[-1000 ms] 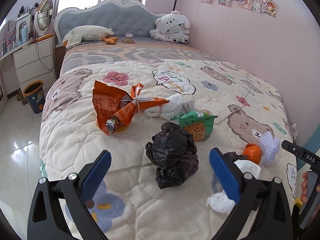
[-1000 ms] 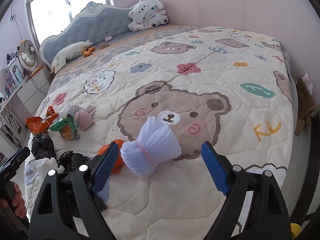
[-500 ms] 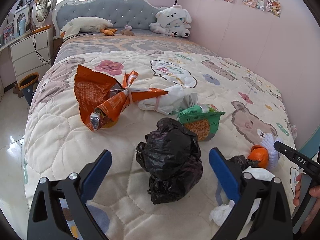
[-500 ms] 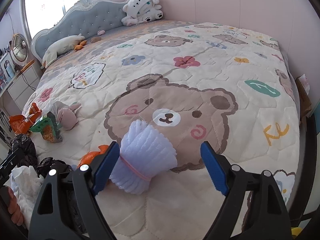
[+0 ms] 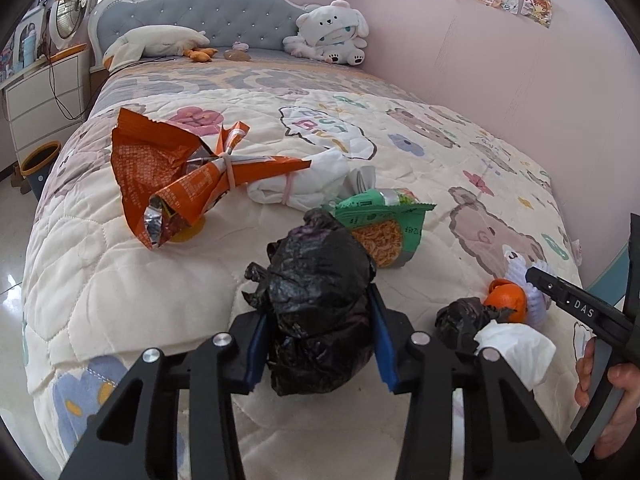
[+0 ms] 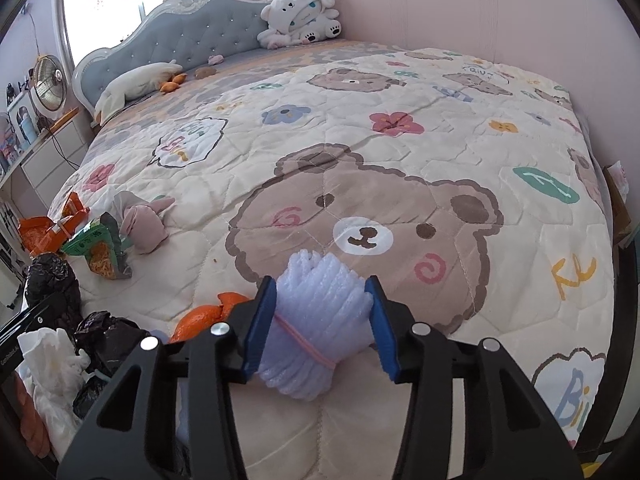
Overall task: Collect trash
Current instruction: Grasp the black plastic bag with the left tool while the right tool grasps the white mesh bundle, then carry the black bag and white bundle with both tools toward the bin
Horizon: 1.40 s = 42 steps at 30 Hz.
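In the left wrist view, an orange wrapper (image 5: 176,184) lies at the left of the bed (image 5: 100,280). At lower centre the left gripper (image 5: 318,344) is closing, its blue pads against both sides of a black bag (image 5: 320,300). In the right wrist view, the right gripper (image 6: 318,324) at lower centre is closing on a white foam roll (image 6: 320,312), pads touching it.

Right gripper (image 6: 320,320) closing on foam roll (image 6: 316,320), quilt (image 6: 400,160) beneath.
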Available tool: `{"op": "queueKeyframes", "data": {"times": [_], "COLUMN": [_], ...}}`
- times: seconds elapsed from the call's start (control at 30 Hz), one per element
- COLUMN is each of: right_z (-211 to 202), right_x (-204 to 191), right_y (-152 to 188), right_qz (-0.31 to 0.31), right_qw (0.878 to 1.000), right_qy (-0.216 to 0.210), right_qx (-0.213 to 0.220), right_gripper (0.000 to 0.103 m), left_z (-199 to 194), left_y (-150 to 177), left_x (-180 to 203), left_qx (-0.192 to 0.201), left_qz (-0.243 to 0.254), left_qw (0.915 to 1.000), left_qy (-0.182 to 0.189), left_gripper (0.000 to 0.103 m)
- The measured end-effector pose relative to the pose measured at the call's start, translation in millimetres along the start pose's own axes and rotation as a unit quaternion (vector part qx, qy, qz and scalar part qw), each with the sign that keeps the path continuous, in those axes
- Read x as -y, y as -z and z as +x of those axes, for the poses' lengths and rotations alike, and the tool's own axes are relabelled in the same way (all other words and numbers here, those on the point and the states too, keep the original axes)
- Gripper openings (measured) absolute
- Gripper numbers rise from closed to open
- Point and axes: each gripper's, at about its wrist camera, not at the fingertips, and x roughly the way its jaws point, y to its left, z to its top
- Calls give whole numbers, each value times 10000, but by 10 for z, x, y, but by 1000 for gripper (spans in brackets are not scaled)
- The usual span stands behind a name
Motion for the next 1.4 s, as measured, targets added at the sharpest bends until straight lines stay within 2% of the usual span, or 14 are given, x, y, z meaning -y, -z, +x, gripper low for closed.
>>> {"op": "queueKeyframes", "data": {"times": [0.1, 0.17, 0.57, 1.03, 1.4], "right_z": [-28, -56, -350, -1058, -1720], "right_x": [-41, -72, -70, -68, -16], "right_y": [-9, -15, -55, -18, 61], "right_qz": [-81, -166, -207, -204, -221], "right_qw": [9999, 9998, 9994, 9967, 9922], "right_qy": [44, 94, -15, -469, -707], "right_qx": [49, 78, 279, 623, 998], "right_gripper": [30, 14, 11, 11, 11], "left_z": [-21, -48, -305, -749, -1275], "left_y": [-5, -5, 8, 51, 65], "left_x": [-5, -10, 1, 94, 334], "left_qx": [30, 42, 234, 417, 780], "left_qz": [-3, -5, -51, -47, 141], "left_qw": [10000, 10000, 9995, 9989, 9964], "left_qy": [13, 51, 215, 201, 287], "left_gripper": [38, 38, 37, 37, 37]}}
